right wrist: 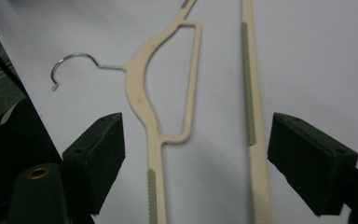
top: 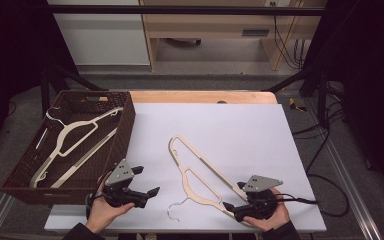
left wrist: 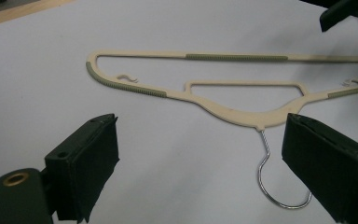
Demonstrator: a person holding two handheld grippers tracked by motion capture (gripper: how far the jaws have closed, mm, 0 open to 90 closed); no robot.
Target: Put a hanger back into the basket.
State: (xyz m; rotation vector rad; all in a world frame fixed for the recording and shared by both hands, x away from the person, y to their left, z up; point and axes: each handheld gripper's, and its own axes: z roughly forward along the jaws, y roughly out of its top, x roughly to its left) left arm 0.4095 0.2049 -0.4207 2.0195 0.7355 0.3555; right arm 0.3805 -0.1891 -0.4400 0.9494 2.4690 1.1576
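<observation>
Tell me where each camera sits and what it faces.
High view: above the table, looking forward and down; both hands, left tongs, right tongs.
Left gripper view: on the left tongs, facing the cream plastic hanger.
Right gripper view: on the right tongs.
All share that hanger on the white tabletop.

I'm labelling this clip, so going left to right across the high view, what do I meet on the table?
Wicker basket holding a hanger → left gripper → cream hanger on the white sheet → right gripper.
</observation>
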